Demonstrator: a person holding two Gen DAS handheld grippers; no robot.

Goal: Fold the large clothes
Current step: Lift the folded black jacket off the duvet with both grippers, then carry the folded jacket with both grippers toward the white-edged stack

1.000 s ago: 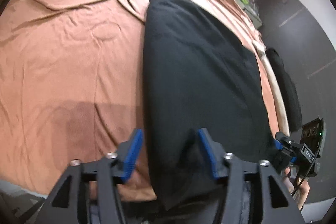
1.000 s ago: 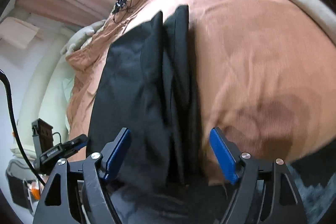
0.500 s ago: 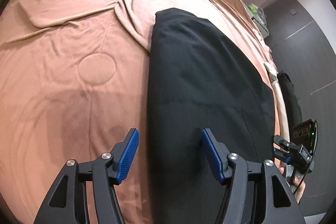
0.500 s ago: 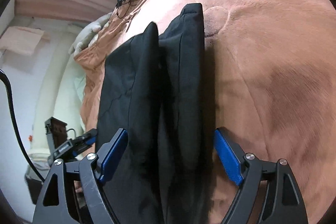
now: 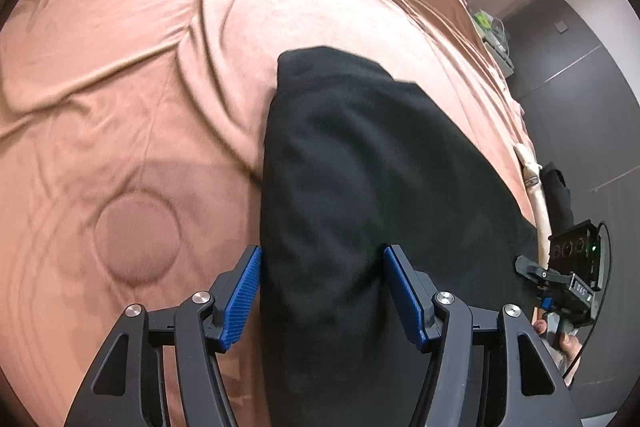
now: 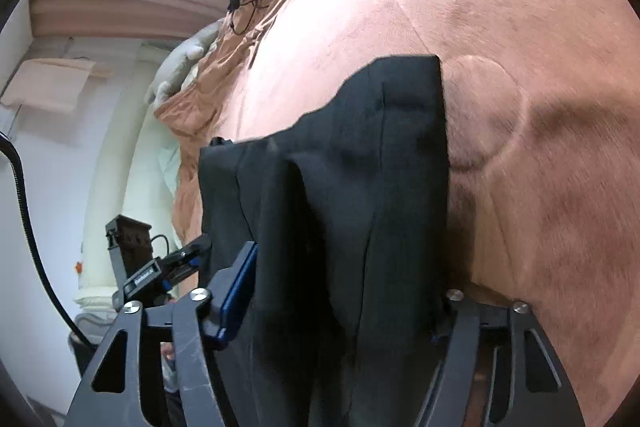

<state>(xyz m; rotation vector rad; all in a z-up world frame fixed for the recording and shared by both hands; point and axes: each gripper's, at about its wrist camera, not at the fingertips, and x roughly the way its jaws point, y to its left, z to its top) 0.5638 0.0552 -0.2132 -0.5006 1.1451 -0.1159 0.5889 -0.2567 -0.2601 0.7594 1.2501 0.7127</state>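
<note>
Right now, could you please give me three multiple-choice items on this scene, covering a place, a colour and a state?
1. The black garment lies on: A) a brown bedspread B) a wooden floor C) a chair.
2. The gripper pads are: A) red B) blue C) yellow.
3. The cloth between the left gripper fingers: A) none B) a hanging sleeve C) a folded bundle filling the gap.

Key: 1 A, the bedspread surrounds the garment; 2 B, both pads show blue; 3 C, black folds span pad to pad.
</note>
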